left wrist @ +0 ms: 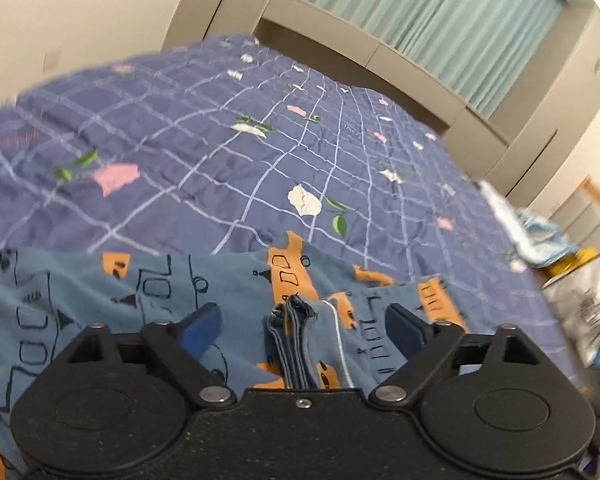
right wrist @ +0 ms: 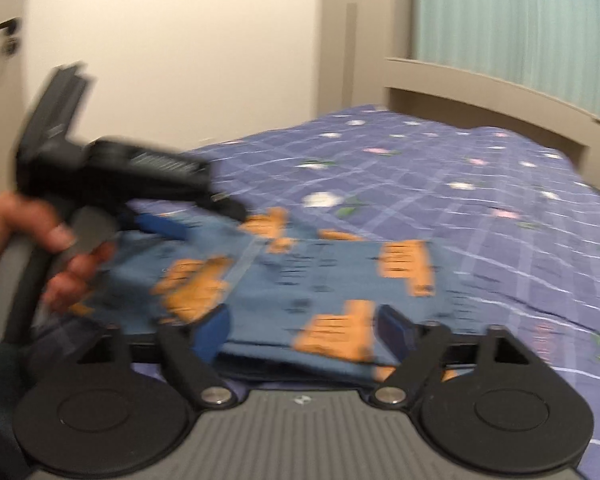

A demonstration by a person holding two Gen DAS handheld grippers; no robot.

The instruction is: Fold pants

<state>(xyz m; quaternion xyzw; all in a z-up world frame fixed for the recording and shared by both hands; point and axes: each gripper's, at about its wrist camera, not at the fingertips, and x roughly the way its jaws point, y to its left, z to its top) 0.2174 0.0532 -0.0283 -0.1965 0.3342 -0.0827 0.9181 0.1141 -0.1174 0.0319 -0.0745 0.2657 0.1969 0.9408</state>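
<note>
A: Where are the blue cotton pants with orange patches and black line drawings (left wrist: 148, 296)?

B: Spread flat on the purple grid-patterned bedspread with white and pink flowers (left wrist: 204, 148), at its near edge, well away from the grey headboard (left wrist: 384, 56)

A: And the left tool (left wrist: 302, 326)?

B: Its blue-padded fingers (left wrist: 202, 330) stand wide apart over the pants, a bunched seam edge and a white cord between them; nothing is pinched

A: The right tool (right wrist: 304, 330)?

B: Also spread wide, straddling the near folded edge of the pants (right wrist: 324, 280), gripping nothing. From the right wrist view, the person's left hand (right wrist: 40, 248) grips the left tool (right wrist: 172, 216), poised over the cloth's far-left part. That view is blurred
</note>
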